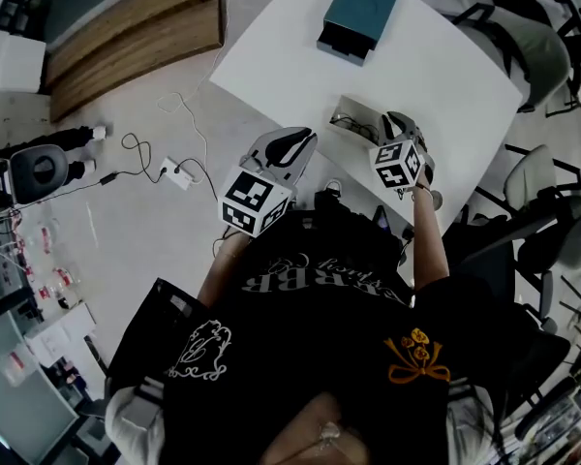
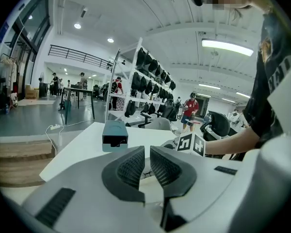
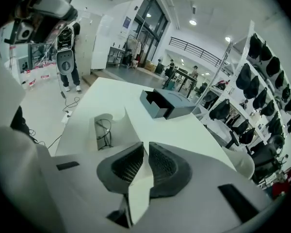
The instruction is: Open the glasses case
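The white glasses case (image 1: 352, 114) lies open near the front edge of the white table (image 1: 271, 56). Dark-framed glasses (image 3: 104, 130) rest inside it. In the right gripper view the case's thin white lid flap (image 3: 137, 188) rises from the case and runs between the jaws. My right gripper (image 3: 145, 161) is shut on that flap, just right of the case (image 3: 119, 130). My left gripper (image 2: 147, 165) hovers at the table's front edge, left of the case, with its jaws nearly together and nothing between them. Both grippers, left (image 1: 295, 141) and right (image 1: 395, 122), show in the head view.
A teal box (image 1: 360, 13) with a dark open end sits at the far side of the table. Office chairs (image 1: 533, 37) stand to the right. Cables and a power strip (image 1: 174, 172) lie on the floor to the left. Shelving with bags stands beyond.
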